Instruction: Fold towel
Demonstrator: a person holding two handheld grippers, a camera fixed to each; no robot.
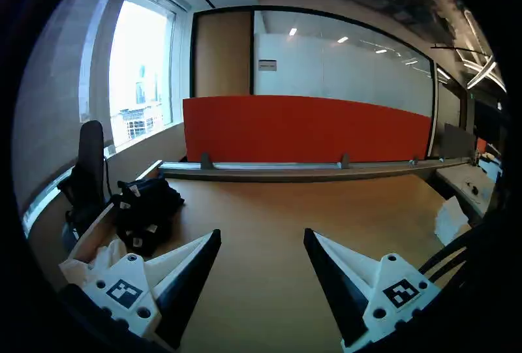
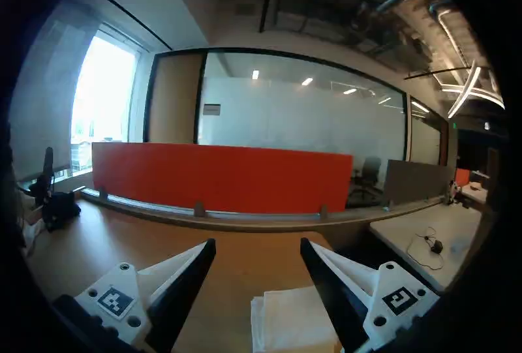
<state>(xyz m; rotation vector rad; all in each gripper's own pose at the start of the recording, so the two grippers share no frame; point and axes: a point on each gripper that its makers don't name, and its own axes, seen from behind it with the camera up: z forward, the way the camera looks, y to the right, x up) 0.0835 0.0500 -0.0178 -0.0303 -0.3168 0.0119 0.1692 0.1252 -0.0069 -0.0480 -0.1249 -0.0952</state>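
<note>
A white folded towel (image 2: 290, 320) lies on the wooden desk (image 2: 241, 268) at the bottom of the right gripper view, just under and between my right gripper's fingers. My right gripper (image 2: 258, 248) is open above it, nothing held. In the left gripper view my left gripper (image 1: 261, 239) is also open, hovering over bare desk (image 1: 274, 222) with nothing between its fingers. A bit of white cloth (image 1: 451, 219) shows at the desk's right edge in that view.
A black bag (image 1: 145, 213) sits at the desk's left side beside a dark chair (image 1: 88, 170) and white crumpled material (image 1: 91, 263). An orange divider panel (image 1: 307, 129) bounds the far edge. A neighbouring white desk (image 2: 430, 239) with a cable lies to the right.
</note>
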